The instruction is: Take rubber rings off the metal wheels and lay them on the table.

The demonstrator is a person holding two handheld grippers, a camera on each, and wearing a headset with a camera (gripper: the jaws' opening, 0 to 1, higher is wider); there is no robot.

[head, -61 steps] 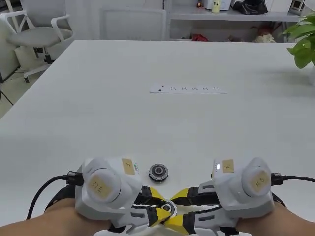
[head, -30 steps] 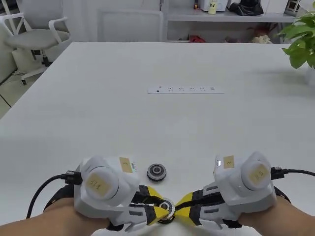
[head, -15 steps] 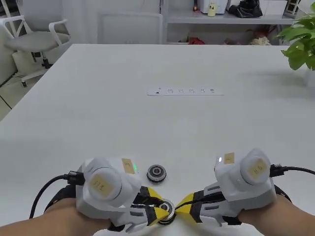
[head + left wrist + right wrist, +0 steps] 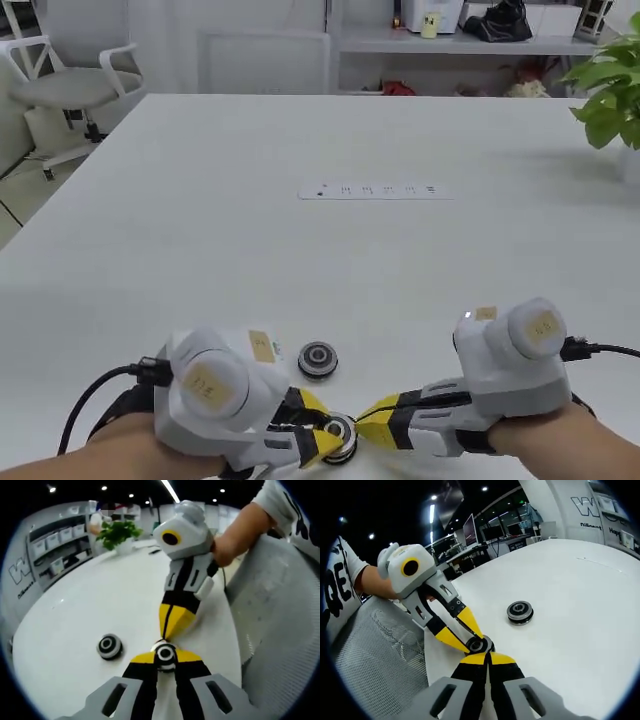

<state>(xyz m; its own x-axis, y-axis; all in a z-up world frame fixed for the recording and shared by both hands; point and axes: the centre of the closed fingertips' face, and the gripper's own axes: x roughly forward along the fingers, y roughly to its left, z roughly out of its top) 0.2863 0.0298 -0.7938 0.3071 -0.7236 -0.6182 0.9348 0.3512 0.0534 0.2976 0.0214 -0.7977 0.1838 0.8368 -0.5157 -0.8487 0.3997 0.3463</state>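
A metal wheel (image 4: pixel 164 653) is pinched by the fingers of the left gripper (image 4: pixel 165 658) over the near tabletop (image 4: pixel 400 260). The right gripper (image 4: pixel 488 656), fingers pressed together, is set against its right rim. Whether the rubber ring is caught cannot be told. Little is changed from a second earlier. A second wheel (image 4: pixel 318 358) is left just beyond.

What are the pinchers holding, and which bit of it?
The left gripper holds a metal wheel, pinched across its rim. The right gripper, shut, touches its edge.
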